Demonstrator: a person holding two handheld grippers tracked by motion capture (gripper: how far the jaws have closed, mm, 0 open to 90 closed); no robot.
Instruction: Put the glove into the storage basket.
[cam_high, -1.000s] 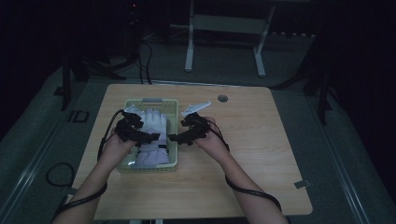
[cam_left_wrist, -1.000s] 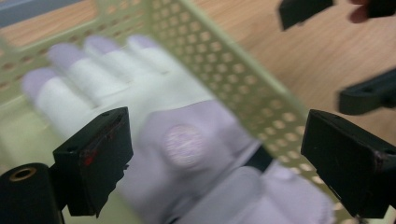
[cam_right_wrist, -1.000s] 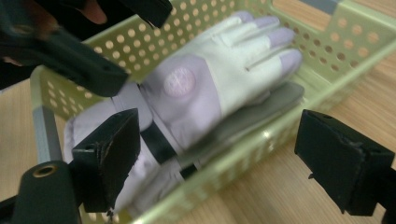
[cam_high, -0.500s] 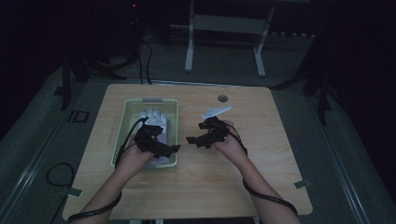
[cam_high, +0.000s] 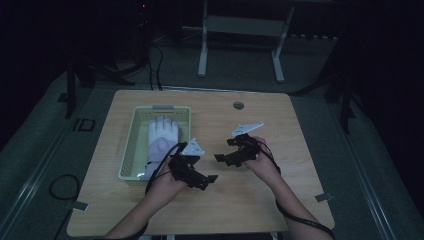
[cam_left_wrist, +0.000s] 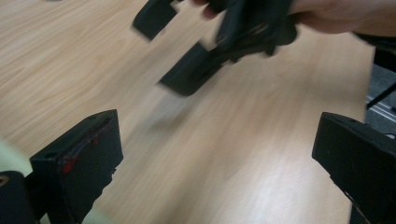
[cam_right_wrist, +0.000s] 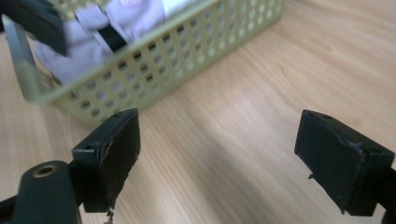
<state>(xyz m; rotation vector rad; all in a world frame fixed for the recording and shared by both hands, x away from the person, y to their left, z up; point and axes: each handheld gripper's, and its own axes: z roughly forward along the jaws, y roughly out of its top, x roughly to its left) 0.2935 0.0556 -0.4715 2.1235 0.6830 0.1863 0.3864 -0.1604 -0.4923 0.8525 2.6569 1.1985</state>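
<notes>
The room around the rig is dark, with grey floor, a white-legged frame (cam_high: 240, 45) at twelve o'clock and cables trailing at ten. In the middle stands the pale wooden table (cam_high: 300, 200), bare over its right half save for a small round grommet (cam_high: 238, 105) near the far edge.

On the table's left half sits the light green perforated basket (cam_high: 131, 145), and the white glove (cam_high: 161, 142) lies flat inside it, fingers pointing to twelve o'clock; a dark strap crosses its cuff in the right gripper view.

A second ago both grippers were over the basket at the glove. Now both have drawn back toward six o'clock and off to the basket's three o'clock side, over bare wood. The left gripper (cam_high: 205, 179) sits just off the basket's near right corner, its jaws spread wide with nothing between them, having just been opening. The right gripper (cam_high: 220, 158) hovers farther right, near the table's centre, its jaws likewise standing wide apart and empty, aimed back at the basket.

My reading: the glove has been laid in the basket and released, so the placing looks finished and the hands are clearing away.
</notes>
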